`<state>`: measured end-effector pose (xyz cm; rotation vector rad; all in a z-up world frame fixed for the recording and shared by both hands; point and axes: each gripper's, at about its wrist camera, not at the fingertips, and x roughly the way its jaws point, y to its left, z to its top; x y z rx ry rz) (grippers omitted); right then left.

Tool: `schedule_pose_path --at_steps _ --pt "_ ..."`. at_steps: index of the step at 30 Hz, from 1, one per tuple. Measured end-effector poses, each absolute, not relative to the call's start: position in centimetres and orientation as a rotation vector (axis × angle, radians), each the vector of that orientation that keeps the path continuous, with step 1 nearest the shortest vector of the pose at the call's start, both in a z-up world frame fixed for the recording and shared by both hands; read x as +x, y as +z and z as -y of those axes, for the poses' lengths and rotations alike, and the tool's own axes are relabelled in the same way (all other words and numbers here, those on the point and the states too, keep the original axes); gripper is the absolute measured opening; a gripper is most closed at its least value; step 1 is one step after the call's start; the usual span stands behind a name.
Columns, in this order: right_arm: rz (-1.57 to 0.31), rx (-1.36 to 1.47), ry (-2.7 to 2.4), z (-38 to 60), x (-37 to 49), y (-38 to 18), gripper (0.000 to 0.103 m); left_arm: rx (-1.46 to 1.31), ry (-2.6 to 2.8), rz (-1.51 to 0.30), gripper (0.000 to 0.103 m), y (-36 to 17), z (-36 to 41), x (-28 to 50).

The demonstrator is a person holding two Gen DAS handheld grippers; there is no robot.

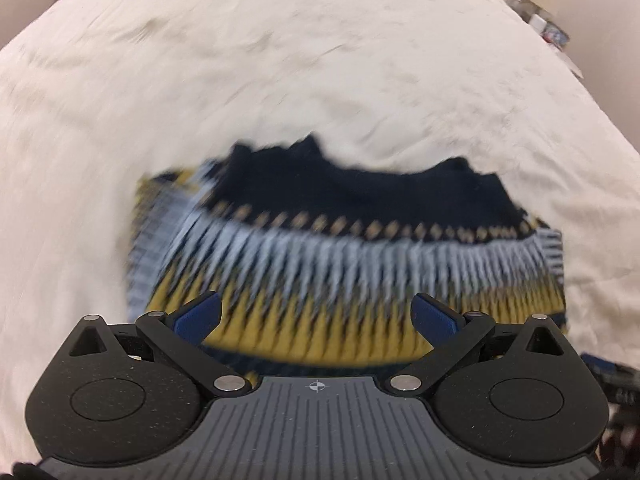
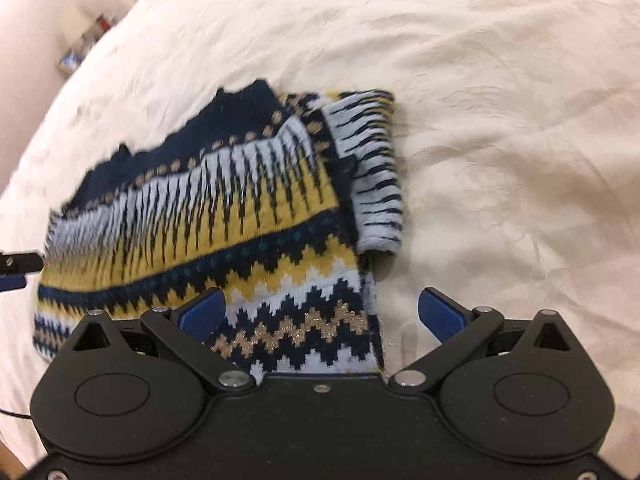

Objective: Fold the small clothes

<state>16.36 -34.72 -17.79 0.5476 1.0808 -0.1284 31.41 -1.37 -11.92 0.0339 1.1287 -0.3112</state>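
A small knitted sweater (image 2: 224, 208) in navy, yellow, pale blue and gold zigzags lies partly folded on a cream bedcover (image 2: 500, 120). One sleeve (image 2: 372, 168) is folded over its right side. My right gripper (image 2: 322, 312) is open, just above the sweater's lower right corner, with nothing held. In the left wrist view the sweater (image 1: 340, 248) is blurred and lies right in front of my left gripper (image 1: 316, 314), which is open and empty over the yellow band. The left gripper's tip shows at the left edge of the right wrist view (image 2: 20, 266).
The cream bedcover (image 1: 280, 60) fills most of both views. Small cluttered items (image 1: 548, 28) sit beyond the bed's far right edge in the left wrist view, and more clutter (image 2: 80, 52) lies past the bed's upper left edge in the right wrist view.
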Motion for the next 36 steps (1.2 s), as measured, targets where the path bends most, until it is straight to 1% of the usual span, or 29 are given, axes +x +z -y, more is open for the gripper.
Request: schedule_pose_path --at_steps 5,11,18,27,36 --pt "-1.057 0.563 -0.097 35.4 15.5 -16.8 0.103 0.114 -0.272 -1.149 0.102 -13.6 5.3 33.9" --pt "-1.049 0.576 -0.065 35.8 15.6 -16.8 0.103 0.183 -0.232 -1.204 0.102 -16.8 6.9 35.1" --pt "-1.077 0.599 -0.064 37.0 15.8 -17.9 0.103 0.247 -0.201 -1.241 0.103 -19.1 7.9 35.6" --pt "-1.088 0.624 -0.033 38.2 16.8 -18.9 0.103 0.274 -0.192 -1.250 0.103 -19.9 8.5 36.1" --pt "-1.073 0.827 0.119 40.9 20.0 -22.1 0.103 0.259 -0.194 -1.234 0.103 -19.9 8.5 36.5"
